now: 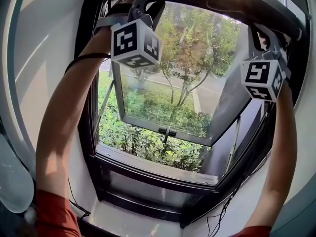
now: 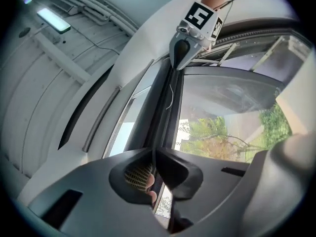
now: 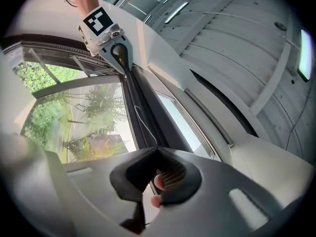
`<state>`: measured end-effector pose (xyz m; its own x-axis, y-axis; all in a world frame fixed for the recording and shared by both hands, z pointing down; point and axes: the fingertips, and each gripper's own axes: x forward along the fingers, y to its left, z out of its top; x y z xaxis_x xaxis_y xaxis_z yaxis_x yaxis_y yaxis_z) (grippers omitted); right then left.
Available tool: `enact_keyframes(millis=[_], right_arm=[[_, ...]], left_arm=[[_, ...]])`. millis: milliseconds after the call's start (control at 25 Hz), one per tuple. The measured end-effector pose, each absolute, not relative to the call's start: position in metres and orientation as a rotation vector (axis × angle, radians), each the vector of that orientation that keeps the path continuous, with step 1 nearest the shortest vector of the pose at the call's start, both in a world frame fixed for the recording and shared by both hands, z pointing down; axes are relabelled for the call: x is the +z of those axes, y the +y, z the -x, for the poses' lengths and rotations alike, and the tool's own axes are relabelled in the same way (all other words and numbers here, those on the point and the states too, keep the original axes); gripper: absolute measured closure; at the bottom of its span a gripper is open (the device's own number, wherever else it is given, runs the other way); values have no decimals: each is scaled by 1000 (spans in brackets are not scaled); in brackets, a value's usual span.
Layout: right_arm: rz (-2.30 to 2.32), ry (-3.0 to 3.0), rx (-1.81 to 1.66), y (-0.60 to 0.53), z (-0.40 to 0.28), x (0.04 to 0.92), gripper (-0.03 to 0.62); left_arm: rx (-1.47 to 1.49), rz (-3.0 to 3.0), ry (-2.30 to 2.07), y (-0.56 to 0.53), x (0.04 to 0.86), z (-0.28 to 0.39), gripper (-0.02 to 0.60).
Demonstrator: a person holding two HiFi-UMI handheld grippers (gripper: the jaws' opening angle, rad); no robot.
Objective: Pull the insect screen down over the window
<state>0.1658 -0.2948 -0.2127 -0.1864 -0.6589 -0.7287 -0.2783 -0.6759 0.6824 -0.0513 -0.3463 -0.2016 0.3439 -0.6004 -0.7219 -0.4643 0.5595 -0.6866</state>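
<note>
Both arms up at the window head: left hand-held gripper (image 2: 154,157) and right hand-held gripper (image 3: 157,153), each with jaws pressed together, tips against the dark screen rail (image 2: 162,110), set well apart, I judge to bring the insect screen down level. I can't tell whether a thin lip is nipped. Screen not yet drawn, none across the opening; the glass sash (image 1: 168,83) stands swung outward, its handle (image 1: 167,131) pointing in, a thin cord (image 2: 170,95) dangling off the rail, likeliest snags.
</note>
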Motion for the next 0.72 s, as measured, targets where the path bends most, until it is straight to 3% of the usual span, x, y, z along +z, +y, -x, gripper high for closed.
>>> enact_keyframes(millis=[160, 240, 640, 720], right_arm=[[-1778, -1007, -1864, -302, -174, -228, 582], [-1765, -1000, -1808, -307, -178, -231, 523], [-1695, -923, -1725, -324, -185, -237, 522], [-1680, -923, -1715, -328, -184, -238, 497]], left_arm=[[-225, 991, 1291, -354, -218, 48, 555], [-287, 967, 1296, -361, -222, 48, 543], [-457, 938, 1307, -388, -234, 46, 494], [-477, 947, 1308, -393, -234, 45, 485]])
